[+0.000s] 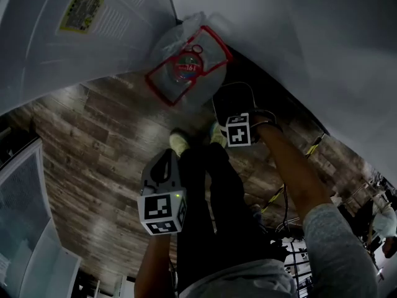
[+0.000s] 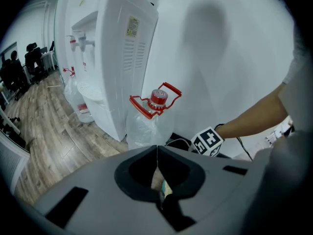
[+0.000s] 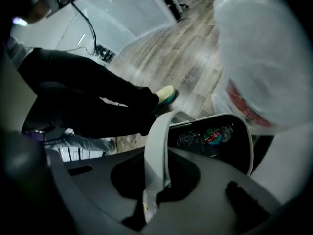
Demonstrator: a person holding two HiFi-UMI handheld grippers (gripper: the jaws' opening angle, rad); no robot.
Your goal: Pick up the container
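1. My right gripper (image 3: pixel 156 173) is clamped tight on the white rim of the container (image 3: pixel 251 151).
2. The container reaches right of the jaws, near the bagged water bottle (image 3: pixel 264 58).
3. My left gripper (image 2: pixel 157 155) is closed and empty, nearer me.

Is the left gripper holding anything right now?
No, the left gripper has its jaws together with nothing between them.

The head view looks steeply down on the wood floor (image 1: pixel 93 141), with the water bottle (image 1: pixel 186 67) at twelve o'clock. The left gripper view faces that bottle across the floor, again at twelve. The right gripper view sits close against the container (image 3: pixel 155 146), with the bottle at two.
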